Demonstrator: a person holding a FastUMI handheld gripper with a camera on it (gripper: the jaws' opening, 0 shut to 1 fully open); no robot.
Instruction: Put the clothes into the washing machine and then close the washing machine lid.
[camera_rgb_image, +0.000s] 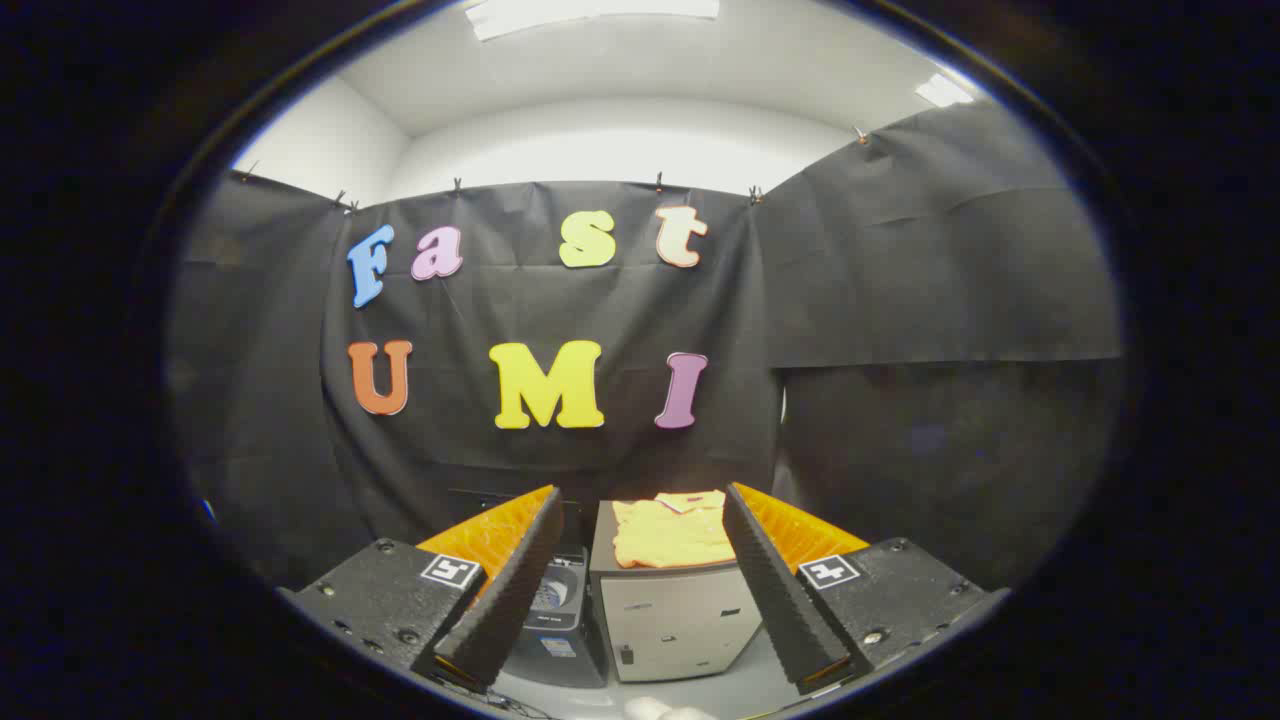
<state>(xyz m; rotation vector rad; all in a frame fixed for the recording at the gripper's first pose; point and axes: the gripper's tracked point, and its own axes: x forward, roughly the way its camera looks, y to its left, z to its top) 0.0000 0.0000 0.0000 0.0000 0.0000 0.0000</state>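
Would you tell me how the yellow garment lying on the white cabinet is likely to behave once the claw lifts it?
The yellow garment lies flat and folded on the white cabinet, so it is probably soft, floppy and light. It would likely unfold and drape when lifted by one spot. The claw is open, its fingers apart, with the garment beyond them.

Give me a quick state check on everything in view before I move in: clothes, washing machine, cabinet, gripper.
yellow garment: lying flat on top of the cabinet, not yet picked up, beyond the fingers.
cabinet: front closed, the garment resting on its top.
washing machine: standing left of the cabinet, partly hidden by a finger; lid state cannot be told.
gripper: open, fingers spread wide, holding nothing.
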